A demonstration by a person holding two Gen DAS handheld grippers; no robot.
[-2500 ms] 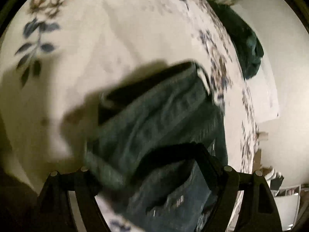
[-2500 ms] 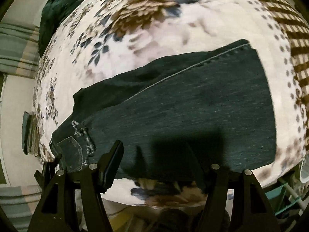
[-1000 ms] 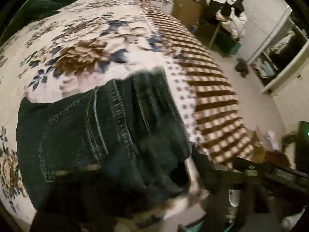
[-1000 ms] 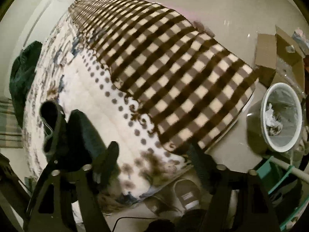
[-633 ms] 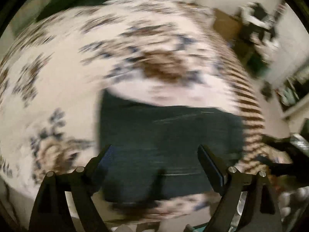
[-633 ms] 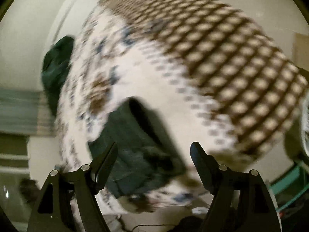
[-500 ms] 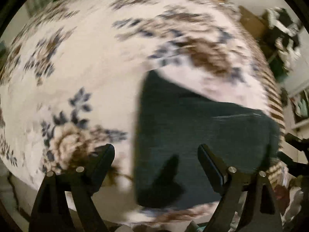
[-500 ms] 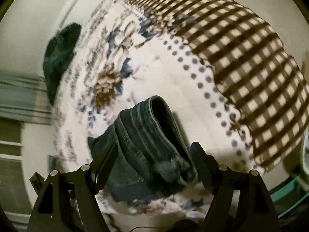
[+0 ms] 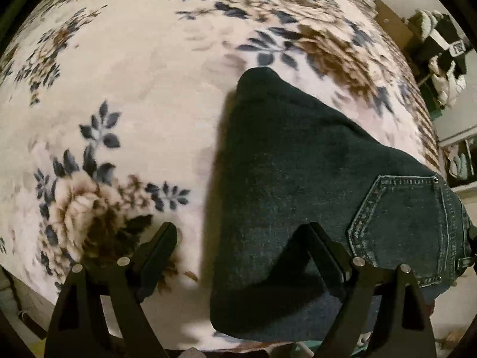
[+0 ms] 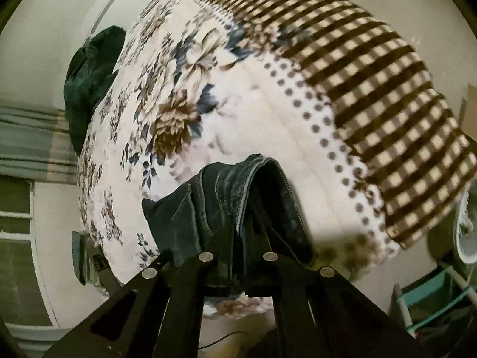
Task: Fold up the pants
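- The pants [image 9: 298, 185] are laid in a dark folded bundle on the bed [image 9: 134, 104], near its front edge. A back pocket [image 9: 402, 226] is seen on top at one end.
- In the right wrist view, the waist end of the pants [image 10: 238, 203] is pinched by the right gripper [image 10: 238, 256]. The fingers are squeezed tight on the thick denim layers.
- The layers are probably held this way so the fold is kept from slipping apart while it is set down or pulled straight.
- The left gripper [image 9: 241, 235] is held just over the bundle's near edge. Its fingers are spread wide and nothing is held between them. One finger [image 9: 322, 247] is seen over the cloth and the other over the flowery blanket.
- It is likely kept free so the fold can be pressed flat or a new edge can be picked up.
- A dark green heap of cloth [image 10: 89, 86] is left at the far end of the bed.
- A white bin [image 10: 466, 226] is seen on the floor at the right edge. What is in it cannot be told.
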